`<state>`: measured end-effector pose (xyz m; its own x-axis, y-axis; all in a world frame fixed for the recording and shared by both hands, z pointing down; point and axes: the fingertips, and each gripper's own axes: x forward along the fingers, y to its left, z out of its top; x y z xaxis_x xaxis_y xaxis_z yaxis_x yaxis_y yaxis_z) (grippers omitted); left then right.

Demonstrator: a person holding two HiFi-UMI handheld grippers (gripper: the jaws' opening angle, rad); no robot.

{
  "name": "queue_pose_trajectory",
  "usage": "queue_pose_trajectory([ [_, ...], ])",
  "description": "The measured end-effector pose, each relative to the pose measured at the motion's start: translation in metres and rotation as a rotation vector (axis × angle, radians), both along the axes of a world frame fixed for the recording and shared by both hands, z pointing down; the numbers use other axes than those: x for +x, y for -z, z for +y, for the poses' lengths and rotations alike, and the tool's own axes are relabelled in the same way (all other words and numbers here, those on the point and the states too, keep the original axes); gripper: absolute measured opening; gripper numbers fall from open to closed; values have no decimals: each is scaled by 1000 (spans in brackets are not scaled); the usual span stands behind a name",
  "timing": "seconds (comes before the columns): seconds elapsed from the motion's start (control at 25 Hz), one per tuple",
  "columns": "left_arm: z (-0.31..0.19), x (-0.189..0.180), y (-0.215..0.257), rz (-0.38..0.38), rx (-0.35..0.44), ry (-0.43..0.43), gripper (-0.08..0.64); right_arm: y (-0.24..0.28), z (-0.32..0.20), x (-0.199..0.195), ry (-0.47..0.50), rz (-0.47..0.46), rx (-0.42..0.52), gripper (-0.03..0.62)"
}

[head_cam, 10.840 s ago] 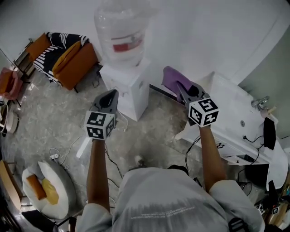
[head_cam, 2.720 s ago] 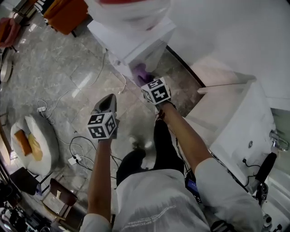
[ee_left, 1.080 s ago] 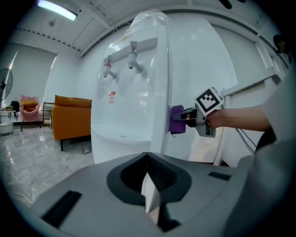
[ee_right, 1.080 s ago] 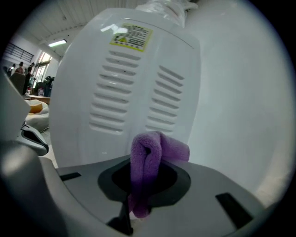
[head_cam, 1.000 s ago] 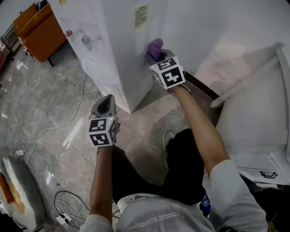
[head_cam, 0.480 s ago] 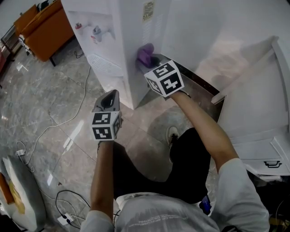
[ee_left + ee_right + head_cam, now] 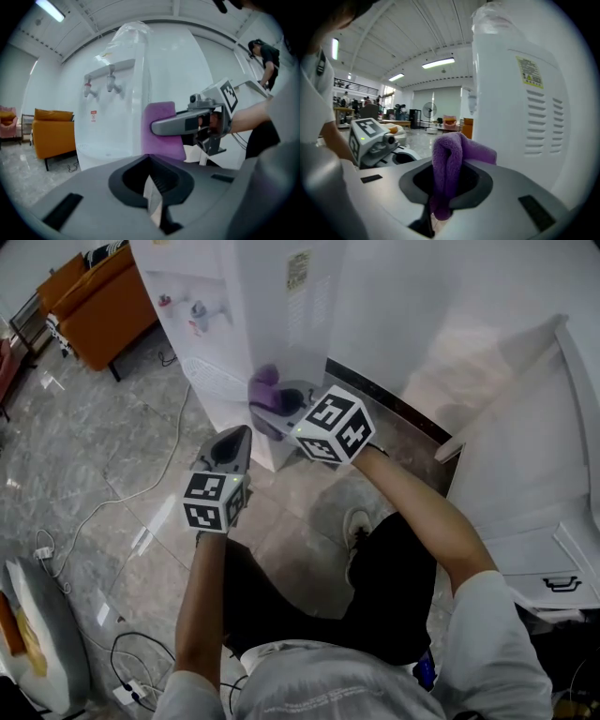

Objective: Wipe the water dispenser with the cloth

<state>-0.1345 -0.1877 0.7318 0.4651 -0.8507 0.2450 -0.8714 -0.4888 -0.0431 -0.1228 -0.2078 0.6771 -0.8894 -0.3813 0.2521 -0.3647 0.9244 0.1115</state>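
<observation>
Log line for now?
right tool: shut on purple fleece cloth | cloth: beside white water dispenser, contact unclear | left tool: shut, empty

2 hand-held grippers [image 7: 232, 441] [image 7: 270, 407], 1 cloth [image 7: 265, 381], 1 water dispenser [image 7: 267, 320] w/ 2 taps [image 7: 88, 87] [image 7: 110, 83] — plus 1 orange sofa [image 7: 105, 304].

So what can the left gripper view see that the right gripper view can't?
Only the left gripper view: the taps, the orange sofa, the marker cube on the right gripper. Only the right gripper view: the vents, the label, the marker cube on the left gripper. Both: the water dispenser and the purple cloth in the right gripper.
</observation>
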Motion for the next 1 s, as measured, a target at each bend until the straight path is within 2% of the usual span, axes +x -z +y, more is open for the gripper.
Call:
queue_pose_trajectory([
  [0.08, 0, 0, 3, -65, 8, -10, 15, 4, 7, 2, 73, -30, -25, 61],
  [0.2, -1, -10, 9, -70, 2, 38, 14, 10, -10, 28, 29, -149, -61, 61],
  [0.28, -8, -16, 5, -47, -15, 92, 14, 9, -37, 62, -76, -200, -54, 61],
  [0.4, -19, -17, -10, -21, -32, 150, 15, -9, -88, 123, -297, -189, -27, 61],
  [0.52, -25, -15, -29, -21, -42, 179, 15, -44, -138, 177, -515, -112, -17, 61],
  [0.64, -23, -15, -49, -16, -80, 197, 15, -88, -175, 204, -624, -16, -42, 61],
  [0.76, -25, -19, -60, -22, -108, 205, 15, -113, -198, 204, -631, 48, -59, 61],
  [0.88, -32, -23, -65, -25, -111, 213, 14, -126, -210, 185, -583, 107, -51, 61],
  [1.0, -37, -22, -68, -23, -110, 215, 15, -130, -212, 165, -542, 117, -43, 61],
])
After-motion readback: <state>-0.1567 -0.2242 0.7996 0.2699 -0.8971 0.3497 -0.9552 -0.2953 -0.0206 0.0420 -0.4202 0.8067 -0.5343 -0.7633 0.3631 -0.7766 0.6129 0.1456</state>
